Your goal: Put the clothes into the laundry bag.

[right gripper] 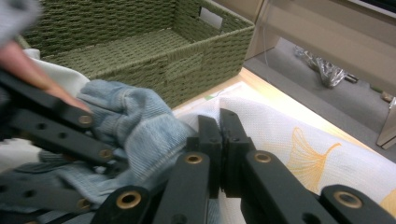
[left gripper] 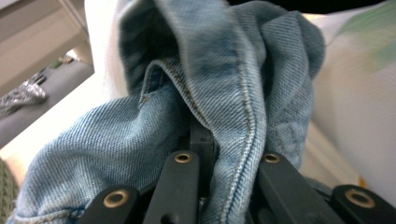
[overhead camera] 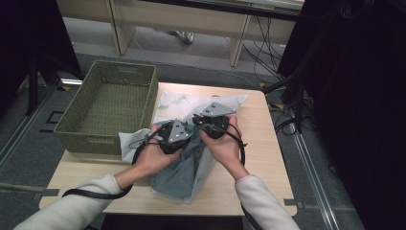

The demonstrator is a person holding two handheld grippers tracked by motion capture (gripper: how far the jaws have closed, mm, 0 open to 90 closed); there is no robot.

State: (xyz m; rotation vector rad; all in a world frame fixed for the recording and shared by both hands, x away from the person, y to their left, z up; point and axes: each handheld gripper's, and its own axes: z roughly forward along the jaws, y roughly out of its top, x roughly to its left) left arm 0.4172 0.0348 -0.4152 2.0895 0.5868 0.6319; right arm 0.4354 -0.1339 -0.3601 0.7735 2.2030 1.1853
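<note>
The denim garment [overhead camera: 184,167] lay bunched near the tabletop's front edge, partly over a white printed cloth [overhead camera: 191,103]. The left gripper [overhead camera: 173,136] pinched a denim fold — its jaws clamped on a seam. The right gripper [overhead camera: 210,122] had its jaws pressed together at the garment's edge — whether on fabric, I cannot tell — beside the green basket [overhead camera: 72,127].

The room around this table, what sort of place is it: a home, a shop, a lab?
Probably a lab or recording room, not a home. Cables trail over the grey floor, black stands flank the table, and plain desks stand behind.
</note>
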